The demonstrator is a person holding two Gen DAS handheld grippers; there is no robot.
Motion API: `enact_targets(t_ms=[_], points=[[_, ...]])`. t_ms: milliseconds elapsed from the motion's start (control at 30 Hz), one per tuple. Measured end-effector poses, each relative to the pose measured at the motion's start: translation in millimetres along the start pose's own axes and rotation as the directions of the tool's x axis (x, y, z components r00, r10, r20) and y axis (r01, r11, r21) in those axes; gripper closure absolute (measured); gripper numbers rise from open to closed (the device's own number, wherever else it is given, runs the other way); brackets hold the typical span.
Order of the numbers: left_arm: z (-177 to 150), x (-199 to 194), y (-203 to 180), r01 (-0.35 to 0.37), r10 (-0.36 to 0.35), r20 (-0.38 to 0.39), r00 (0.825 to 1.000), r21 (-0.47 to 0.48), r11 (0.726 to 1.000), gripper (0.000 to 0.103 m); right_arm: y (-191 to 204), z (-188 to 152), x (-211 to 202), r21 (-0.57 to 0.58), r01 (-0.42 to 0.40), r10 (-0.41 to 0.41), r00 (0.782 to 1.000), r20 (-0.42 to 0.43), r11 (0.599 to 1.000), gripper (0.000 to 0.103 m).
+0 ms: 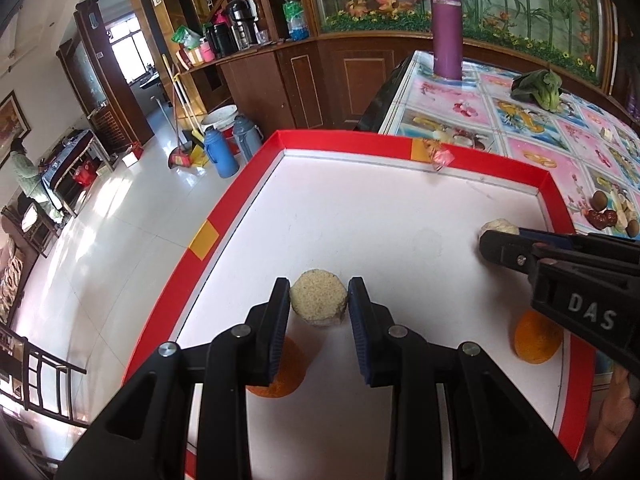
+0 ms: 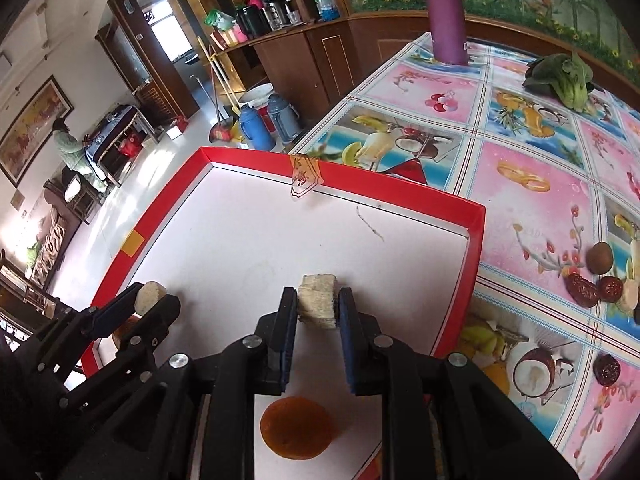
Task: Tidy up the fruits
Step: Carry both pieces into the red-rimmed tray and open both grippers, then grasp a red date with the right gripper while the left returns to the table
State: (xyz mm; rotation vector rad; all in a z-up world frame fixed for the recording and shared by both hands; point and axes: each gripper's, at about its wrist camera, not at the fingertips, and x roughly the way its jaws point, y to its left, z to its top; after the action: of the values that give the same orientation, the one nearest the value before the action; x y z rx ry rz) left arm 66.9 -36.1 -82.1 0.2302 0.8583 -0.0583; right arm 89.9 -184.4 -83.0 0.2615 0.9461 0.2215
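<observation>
On my left, my left tongs (image 1: pixel 319 300) are clenched on a round pale cake (image 1: pixel 319 303) with a grainy top, its sides touching both blue pads, held over the white floor of the red-rimmed tray (image 1: pixel 236 216). Below and behind the left finger an orange (image 1: pixel 286 376) rests on the tray floor, half hidden by the tongs. In the right wrist view this same pair of tongs shows at the lower left, the round cake pinched at its tips near the tray's left rim. Moving right, my right tongs (image 2: pixel 318 306) are gripping a pale, blocky layered cake (image 2: pixel 317 300), squeezed between the two pads above the middle of the tray. Just under these tongs a second orange (image 2: pixel 296 428) lies on the white floor near the tray's near edge. In the left wrist view the right tongs reach in from the right edge with that pale piece at their tips, close to the tray's right rim, and the second orange sits below them. Further right, beyond the rim, the bench (image 2: pixel 532 160) carries a fruit-patterned cloth with a purple flask (image 2: pixel 446 16) at its far end, a leafy green vegetable (image 2: pixel 564 76), and a small cluster of dried red dates (image 2: pixel 592 290) and a brown round fruit (image 2: pixel 599 257).
</observation>
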Motion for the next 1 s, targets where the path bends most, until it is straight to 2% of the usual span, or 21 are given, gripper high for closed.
enact_targets(t_ms=[33,100,133,167,533,600,667,700,1000], points=[[0,0,0,-0.004,0.004,0.002,1.000,0.002,1.000,0.067,-1,-1,-2,0.012,-0.015,0.015,1.000,0.003,1.000,0.073],[-1,-3,-1,-0.023,0.023,0.011,1.000,0.007,1.000,0.054,-6,-3,-8,0.033,-0.048,0.047,0.999,0.024,0.998,0.064],[-1,-4,-1,-0.030,0.030,0.013,0.999,0.006,1.000,0.040,-6,-4,-12,0.036,-0.055,0.054,0.998,0.033,0.998,0.063],[-2,-6,0,-0.035,0.035,0.020,0.999,0.005,0.999,0.035,-8,-5,-16,0.039,-0.062,0.060,0.997,0.046,0.997,0.062],[0,-39,-10,-0.029,0.028,0.084,0.996,0.009,1.000,0.033,-26,-26,-74,0.036,-0.047,0.039,0.981,0.192,0.998,0.061],[0,-46,-15,-0.027,0.026,0.096,0.995,0.014,1.000,0.031,-31,-31,-82,0.039,-0.045,0.036,0.979,0.203,0.998,0.061],[1,-53,-21,-0.025,0.023,0.108,0.994,0.022,0.999,0.019,-38,-36,-90,0.044,-0.041,0.031,0.976,0.215,0.998,0.061],[1,-57,-25,-0.031,0.027,0.118,0.993,0.028,0.999,0.016,-41,-38,-95,0.048,-0.035,0.024,0.975,0.223,0.998,0.060],[2,-73,-50,-0.027,0.016,0.138,0.990,0.079,0.997,0.015,-74,-64,-127,0.061,0.039,-0.055,0.960,0.276,0.997,0.059]])
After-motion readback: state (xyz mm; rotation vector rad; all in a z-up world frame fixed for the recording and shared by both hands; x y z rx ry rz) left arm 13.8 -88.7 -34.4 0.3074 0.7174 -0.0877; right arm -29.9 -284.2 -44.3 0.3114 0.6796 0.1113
